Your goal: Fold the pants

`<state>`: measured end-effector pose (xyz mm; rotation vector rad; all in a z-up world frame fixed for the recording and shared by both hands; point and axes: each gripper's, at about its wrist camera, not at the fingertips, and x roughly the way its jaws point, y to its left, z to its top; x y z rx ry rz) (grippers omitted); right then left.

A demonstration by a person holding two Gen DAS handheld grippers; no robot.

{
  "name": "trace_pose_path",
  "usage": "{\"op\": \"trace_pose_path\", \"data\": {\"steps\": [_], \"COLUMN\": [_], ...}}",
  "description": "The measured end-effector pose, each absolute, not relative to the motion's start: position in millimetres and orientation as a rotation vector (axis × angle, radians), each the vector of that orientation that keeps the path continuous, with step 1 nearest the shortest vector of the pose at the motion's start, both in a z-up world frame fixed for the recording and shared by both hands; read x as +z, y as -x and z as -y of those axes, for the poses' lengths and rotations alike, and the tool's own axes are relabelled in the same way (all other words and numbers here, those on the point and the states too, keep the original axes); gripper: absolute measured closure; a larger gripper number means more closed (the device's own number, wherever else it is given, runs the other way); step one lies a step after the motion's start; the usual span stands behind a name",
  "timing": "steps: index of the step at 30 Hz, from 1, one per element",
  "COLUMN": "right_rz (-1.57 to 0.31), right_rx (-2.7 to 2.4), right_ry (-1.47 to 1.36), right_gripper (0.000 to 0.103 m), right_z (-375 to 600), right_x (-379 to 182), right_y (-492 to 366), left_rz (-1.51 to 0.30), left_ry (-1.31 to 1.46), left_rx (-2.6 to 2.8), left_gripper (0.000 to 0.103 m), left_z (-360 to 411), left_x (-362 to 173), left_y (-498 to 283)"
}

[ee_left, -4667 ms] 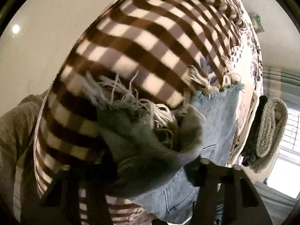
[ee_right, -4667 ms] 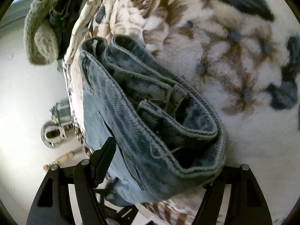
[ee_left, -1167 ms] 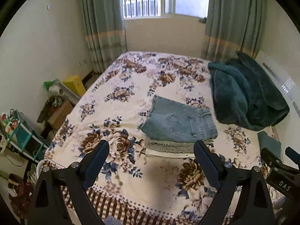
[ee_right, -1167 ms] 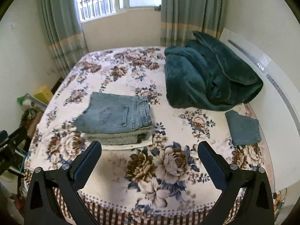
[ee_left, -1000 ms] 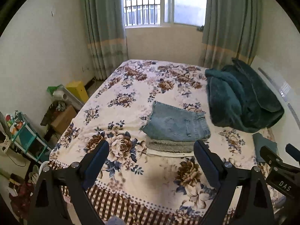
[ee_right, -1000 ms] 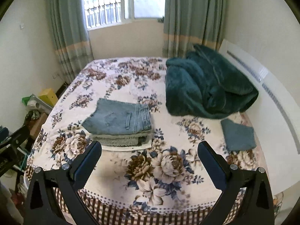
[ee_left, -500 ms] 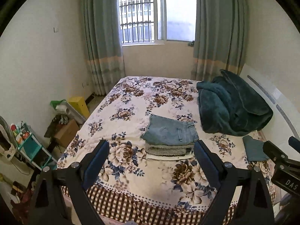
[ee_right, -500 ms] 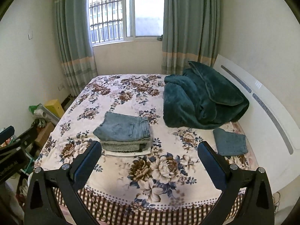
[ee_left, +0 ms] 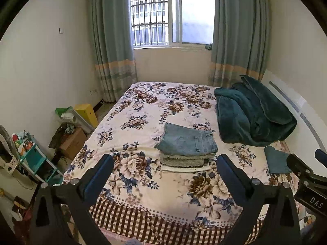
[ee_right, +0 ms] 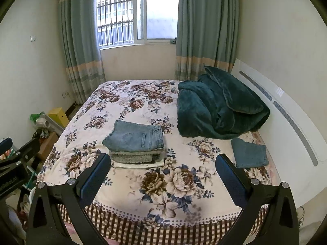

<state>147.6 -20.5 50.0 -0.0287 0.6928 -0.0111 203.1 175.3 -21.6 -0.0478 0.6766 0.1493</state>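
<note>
Hiding beneath the folded denim pants [ee_left: 187,140], the lower layers of the stack are showing only their front edges: a grey-green fuzzy garment [ee_left: 184,160] and a pale one [ee_left: 184,168] at the bottom, neither showing enough to be told apart as a kind of clothing. The fisheye rim is cutting off the room's corners, and the clutter on the floor beside the bed is hard to make out. A teal shelf unit [ee_left: 34,161] is standing by the wall, holding small colourful items too tiny to name; a brown cardboard box [ee_left: 72,143] is sitting near it, its contents unclear.

The pants are lying squarely folded on top of the stack, waistband toward the dark green blanket [ee_left: 253,112], a back pocket facing up, near the middle of the floral bedspread [ee_left: 143,110]. A smaller blue folded cloth [ee_right: 249,153] is lying well apart, near the white headboard [ee_right: 286,118].

The left gripper [ee_left: 163,175] and right gripper [ee_right: 163,175] are both hanging back from the bed's foot, jaws spread wide, holding nothing.
</note>
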Motion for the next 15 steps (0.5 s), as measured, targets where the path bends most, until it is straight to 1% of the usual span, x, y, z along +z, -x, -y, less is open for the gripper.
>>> {"op": "trace_pose_path", "data": {"steps": [15], "right_rz": [-0.694], "right_rx": [-0.007], "right_ry": [0.033], "right_gripper": [0.000], "right_z": [14.9], "right_x": [46.2], "right_y": [-152.9], "left_rz": [-0.678], "left_ry": [0.028], "left_rx": [0.178], "left_gripper": [0.000], "left_z": [-183.3], "left_x": [-25.9], "left_y": [-201.3]}}
